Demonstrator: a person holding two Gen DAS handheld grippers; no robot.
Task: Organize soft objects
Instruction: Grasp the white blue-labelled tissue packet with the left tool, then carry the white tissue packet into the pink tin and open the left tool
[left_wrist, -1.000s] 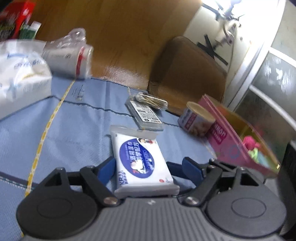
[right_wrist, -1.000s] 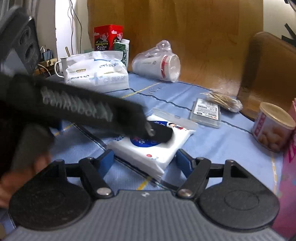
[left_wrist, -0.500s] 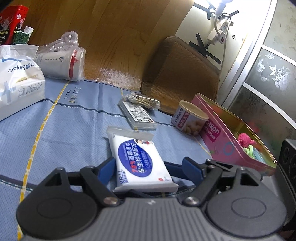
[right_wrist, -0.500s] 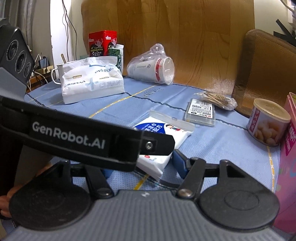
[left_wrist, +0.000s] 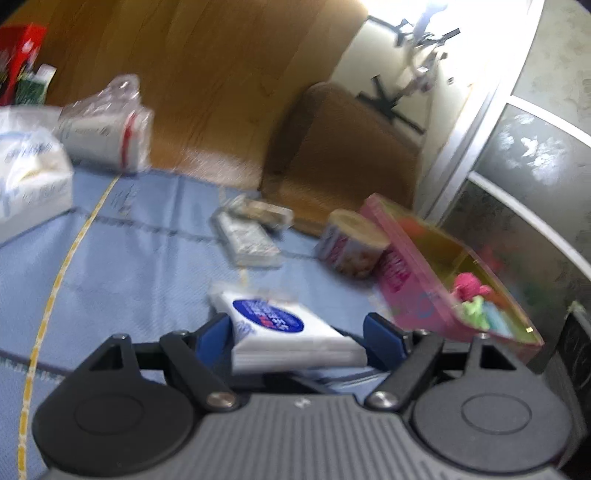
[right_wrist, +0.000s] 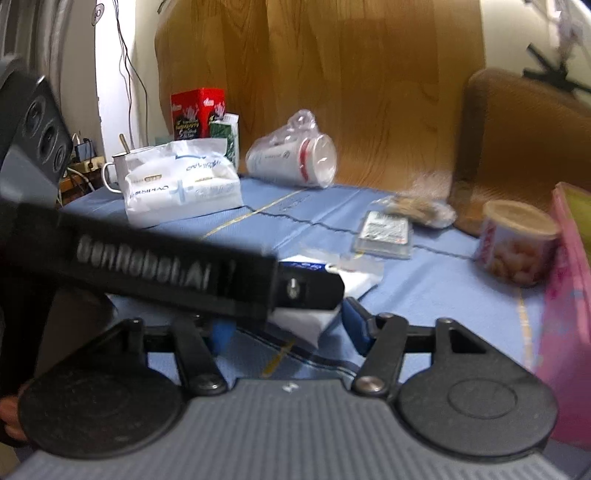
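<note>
A white wet-wipes pack with a blue oval label (left_wrist: 284, 332) sits between my left gripper's (left_wrist: 299, 334) blue fingers, which are closed against its sides, and it is lifted and tilted. In the right wrist view the pack (right_wrist: 325, 291) shows partly behind the left gripper's black body (right_wrist: 173, 273). My right gripper (right_wrist: 288, 328) is open and holds nothing, just in front of the pack. A pink box (left_wrist: 436, 273) with soft toys inside stands at the right.
A blue cloth (left_wrist: 110, 258) covers the table. On it are a large tissue pack (right_wrist: 181, 184), bagged paper cups (right_wrist: 295, 158), a flat clear case (right_wrist: 384, 232), a bag of toothpicks (right_wrist: 421, 210) and a can (right_wrist: 517, 240). A brown chair (left_wrist: 347, 147) stands behind.
My left gripper has closed on the wipes pack and raised it off the cloth, swinging right toward the pink box. The right gripper has barely moved.
</note>
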